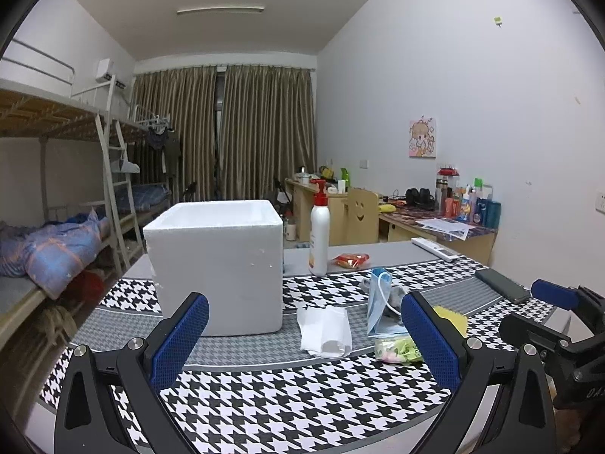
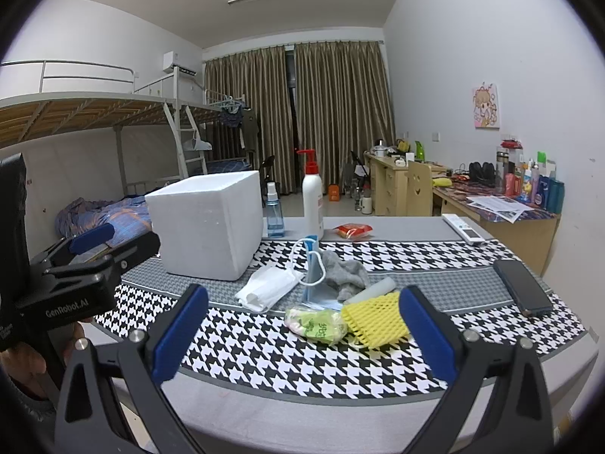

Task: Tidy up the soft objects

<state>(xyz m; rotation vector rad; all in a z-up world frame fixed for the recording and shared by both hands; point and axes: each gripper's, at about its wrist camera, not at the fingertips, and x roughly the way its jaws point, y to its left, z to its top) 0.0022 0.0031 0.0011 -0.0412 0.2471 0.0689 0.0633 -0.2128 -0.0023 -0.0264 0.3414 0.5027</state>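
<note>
The soft things lie in a loose heap on the houndstooth table cloth [image 2: 264, 352], just beyond the right gripper [image 2: 302, 335], whose blue-padded fingers [image 2: 181, 335] stand wide apart with nothing between them. Nearest its right finger is a yellow foam net sleeve [image 2: 372, 319], touching a green plastic packet [image 2: 315, 321] that sits between the two fingertips' lines. Behind these a blue face mask [image 2: 315, 276] stands propped against a crumpled grey sock [image 2: 346, 272], with a white foam tube [image 2: 372, 290] beside the sock and a white folded mask [image 2: 266, 283] to the left. The left gripper [image 1: 304, 335] is likewise wide open and empty; the white folded mask shows between its fingers, the heap close to its right finger. The white foam box [image 1: 219, 265] stands open-topped beyond its left finger. Farther back stand a pump bottle [image 2: 313, 196], a spray bottle [image 2: 274, 212] and a red snack packet [image 2: 353, 230]; a phone [image 2: 523, 287] lies well right.
</note>
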